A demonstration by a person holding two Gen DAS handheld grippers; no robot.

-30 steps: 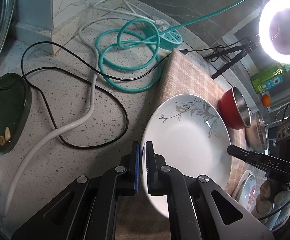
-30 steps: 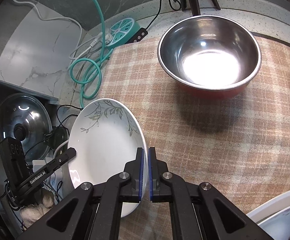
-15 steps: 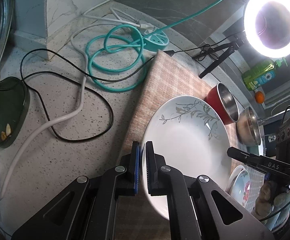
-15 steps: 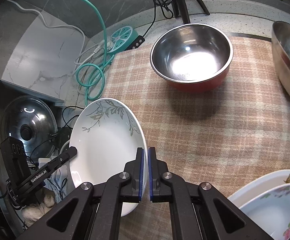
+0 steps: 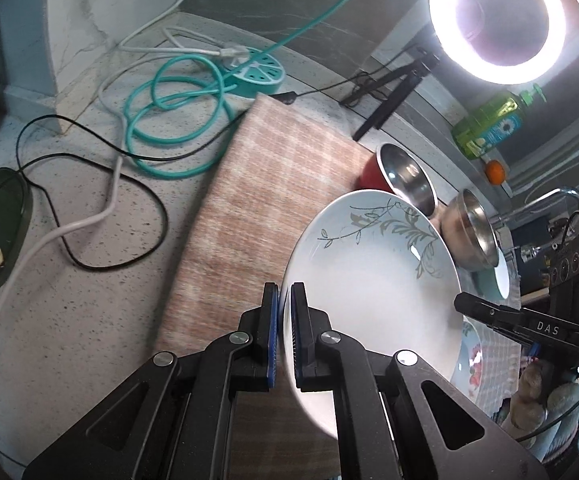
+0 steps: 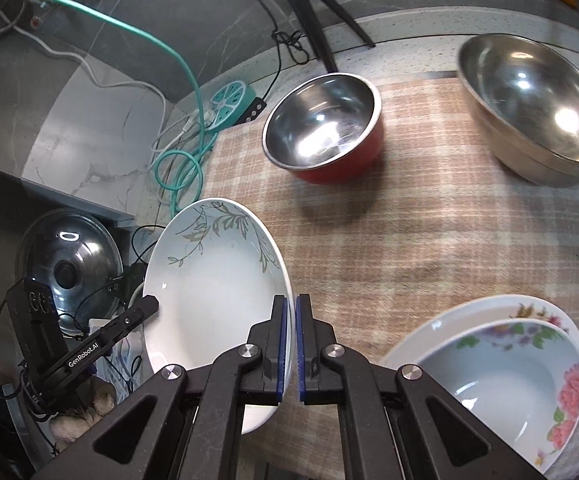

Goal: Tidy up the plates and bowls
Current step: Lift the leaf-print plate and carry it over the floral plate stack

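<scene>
Both tongs, the left gripper [image 5: 284,334] and the right gripper [image 6: 292,350], pinch opposite rims of the round white plate with grey leaves [image 6: 213,292], held above the checked cloth [image 6: 389,248]. Keep it level (both sides together) and lower it slowly onto the flowered plates [image 6: 501,368].

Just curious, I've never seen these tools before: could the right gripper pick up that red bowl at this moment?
Probably not yet. The right gripper is shut on the leaf-patterned plate, as is the left gripper. The cloth toward the red bowl looks clear.
</scene>
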